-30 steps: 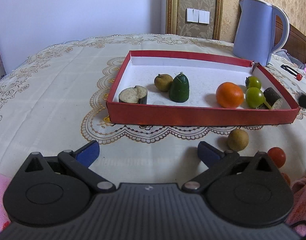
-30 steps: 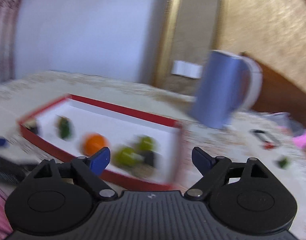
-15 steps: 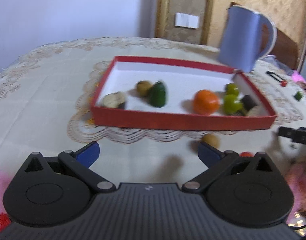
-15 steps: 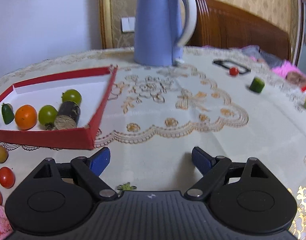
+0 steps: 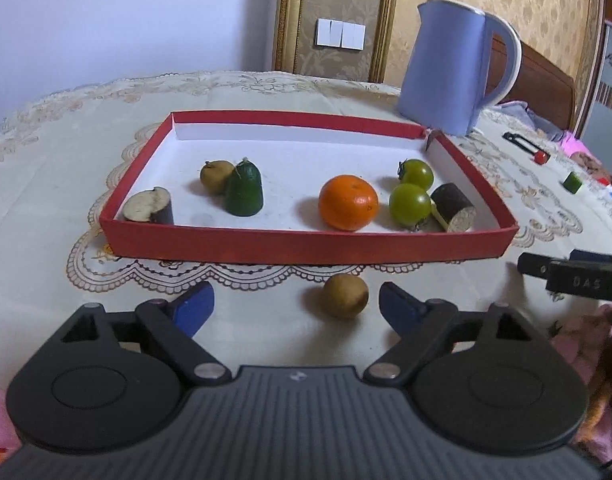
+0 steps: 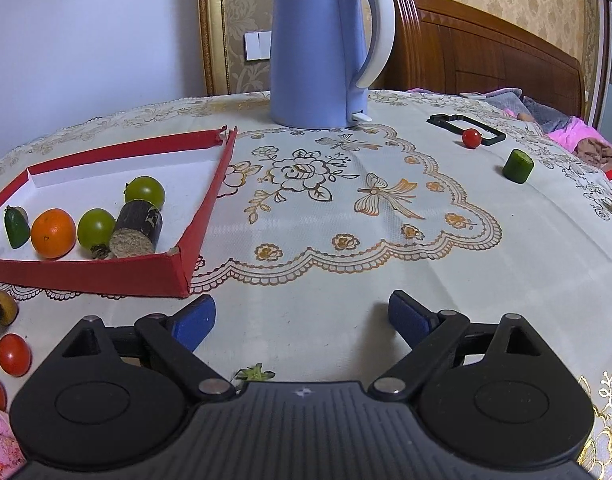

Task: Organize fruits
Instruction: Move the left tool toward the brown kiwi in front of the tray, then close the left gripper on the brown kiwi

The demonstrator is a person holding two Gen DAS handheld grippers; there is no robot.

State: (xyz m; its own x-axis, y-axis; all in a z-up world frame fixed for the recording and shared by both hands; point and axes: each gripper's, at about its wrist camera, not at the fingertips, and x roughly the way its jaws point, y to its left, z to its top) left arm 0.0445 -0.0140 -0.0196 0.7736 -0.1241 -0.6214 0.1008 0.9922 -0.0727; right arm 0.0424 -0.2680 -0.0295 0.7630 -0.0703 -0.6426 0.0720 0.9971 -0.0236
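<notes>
Just ahead of the closing left claw (image 5: 294,306), one brown fruit (image 5: 344,295) lies on the desk (image 5: 46,200) between its parted tips, untouched. Beyond, the red tray (image 5: 306,245) holds seven pieces. Angled downward, the empty right claw (image 6: 302,318) is opening over bare cloth; two red tomatoes (image 6: 13,354) lie left.

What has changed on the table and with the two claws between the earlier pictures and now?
The left claw has shifted toward the brown fruit lying outside the red tray; its jaws are closing, not yet touching it. The right claw swung from the tray to bare tablecloth, jaws opening, empty. No fruit moved.
</notes>
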